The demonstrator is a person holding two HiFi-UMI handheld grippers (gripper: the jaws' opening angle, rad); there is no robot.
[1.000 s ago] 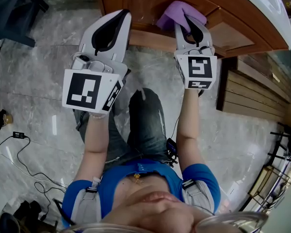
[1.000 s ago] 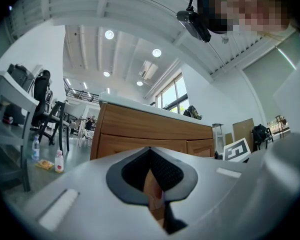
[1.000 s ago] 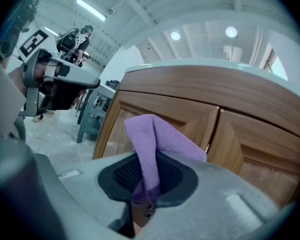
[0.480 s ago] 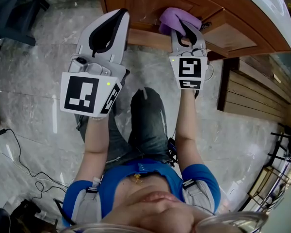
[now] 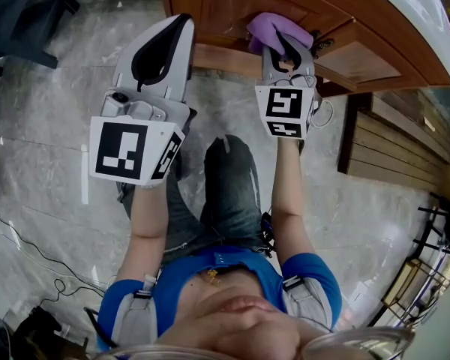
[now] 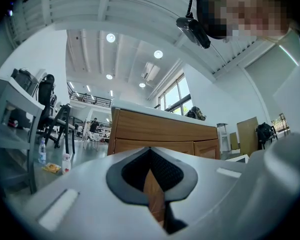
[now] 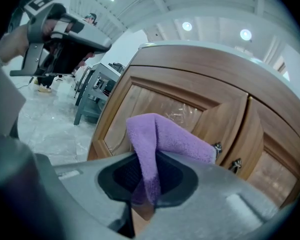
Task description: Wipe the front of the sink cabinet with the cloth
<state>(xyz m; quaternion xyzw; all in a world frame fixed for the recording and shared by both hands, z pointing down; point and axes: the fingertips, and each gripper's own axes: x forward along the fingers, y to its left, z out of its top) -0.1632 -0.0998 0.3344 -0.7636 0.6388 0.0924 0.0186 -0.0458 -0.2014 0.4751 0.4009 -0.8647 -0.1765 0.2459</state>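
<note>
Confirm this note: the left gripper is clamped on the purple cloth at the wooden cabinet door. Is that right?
No, wrong gripper. The right gripper is clamped on the purple cloth at the wooden cabinet door, as the right gripper view shows; the left gripper is shut on nothing.

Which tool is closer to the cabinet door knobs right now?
Right. The right tool, gripping the purple cloth, sits just beside the knobs; the left tool hangs farther left.
</note>
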